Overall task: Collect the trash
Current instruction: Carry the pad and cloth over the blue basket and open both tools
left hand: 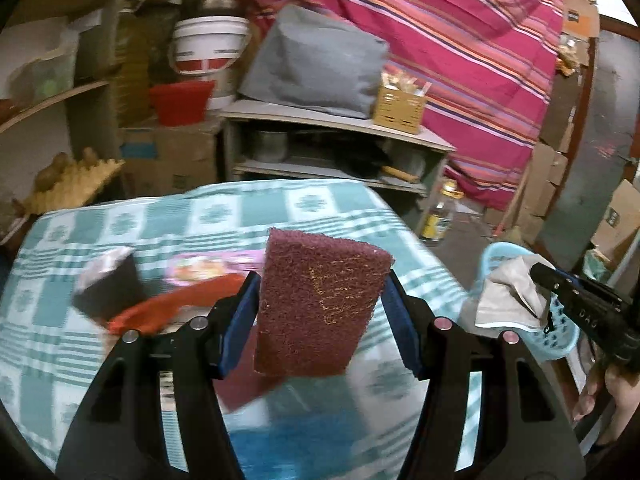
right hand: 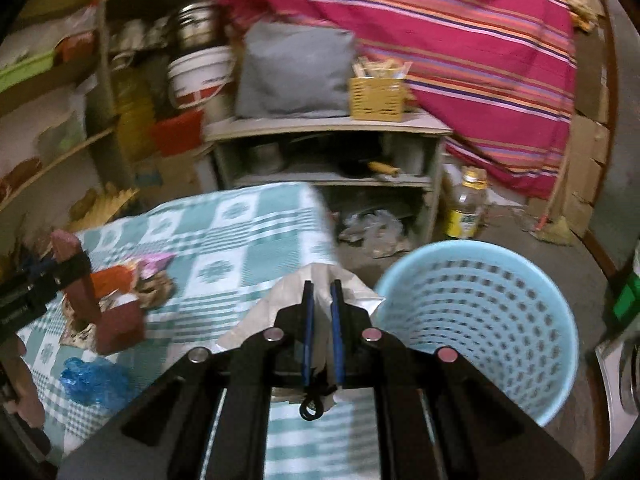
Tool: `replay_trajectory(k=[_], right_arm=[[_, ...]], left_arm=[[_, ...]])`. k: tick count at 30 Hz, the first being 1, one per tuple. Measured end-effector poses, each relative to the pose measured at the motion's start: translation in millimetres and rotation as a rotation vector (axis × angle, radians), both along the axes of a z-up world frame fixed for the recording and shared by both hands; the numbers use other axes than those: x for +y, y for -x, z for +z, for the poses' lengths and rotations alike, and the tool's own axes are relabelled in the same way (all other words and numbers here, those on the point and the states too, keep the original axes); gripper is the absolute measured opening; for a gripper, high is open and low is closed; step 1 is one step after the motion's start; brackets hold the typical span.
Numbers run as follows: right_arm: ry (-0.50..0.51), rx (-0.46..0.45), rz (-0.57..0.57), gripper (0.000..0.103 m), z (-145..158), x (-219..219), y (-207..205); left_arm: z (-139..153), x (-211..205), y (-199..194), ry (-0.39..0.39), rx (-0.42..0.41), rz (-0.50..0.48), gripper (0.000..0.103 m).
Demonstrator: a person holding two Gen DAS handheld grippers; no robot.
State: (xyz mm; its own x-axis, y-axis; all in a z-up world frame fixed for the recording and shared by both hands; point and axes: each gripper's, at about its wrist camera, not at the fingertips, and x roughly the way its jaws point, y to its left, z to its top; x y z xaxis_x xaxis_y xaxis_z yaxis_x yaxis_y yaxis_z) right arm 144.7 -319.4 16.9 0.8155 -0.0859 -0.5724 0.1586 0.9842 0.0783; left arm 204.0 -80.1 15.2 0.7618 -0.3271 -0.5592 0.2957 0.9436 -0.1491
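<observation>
My left gripper (left hand: 322,280) is shut on a maroon scouring pad (left hand: 320,320), held upright above the checked table (left hand: 312,204). From the right wrist view the same pad (right hand: 74,280) stands in the left gripper (right hand: 60,266) at the far left. My right gripper (right hand: 322,286) is shut on a crumpled whitish paper (right hand: 256,320) at the table's right edge, beside a light blue perforated basket (right hand: 480,304). In the left wrist view the right gripper (left hand: 538,272) holds that paper (left hand: 508,300) over the basket (left hand: 560,340).
Left on the table are a dark red carton (right hand: 120,326), an orange wrapper (left hand: 172,308), a pink wrapper (left hand: 200,268) and a blue plastic bag (right hand: 92,384). Behind stands a grey shelf unit (right hand: 328,128); a yellow-labelled bottle (right hand: 466,208) is on the floor.
</observation>
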Motion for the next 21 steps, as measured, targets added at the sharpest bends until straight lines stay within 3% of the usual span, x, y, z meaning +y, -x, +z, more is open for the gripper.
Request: replay_trajectory(k=[9,21], right_arm=[[0.018,-0.012,-0.182,0.008,0,-87,37],[-0.033,0.002,-0.320,0.008,-17,-165,68]], left_arm=[[-12,-102,-1,0.067,0.043,-0.137,0.060],[-32,-212,5,0.086,0.064,-0.282,0.060]])
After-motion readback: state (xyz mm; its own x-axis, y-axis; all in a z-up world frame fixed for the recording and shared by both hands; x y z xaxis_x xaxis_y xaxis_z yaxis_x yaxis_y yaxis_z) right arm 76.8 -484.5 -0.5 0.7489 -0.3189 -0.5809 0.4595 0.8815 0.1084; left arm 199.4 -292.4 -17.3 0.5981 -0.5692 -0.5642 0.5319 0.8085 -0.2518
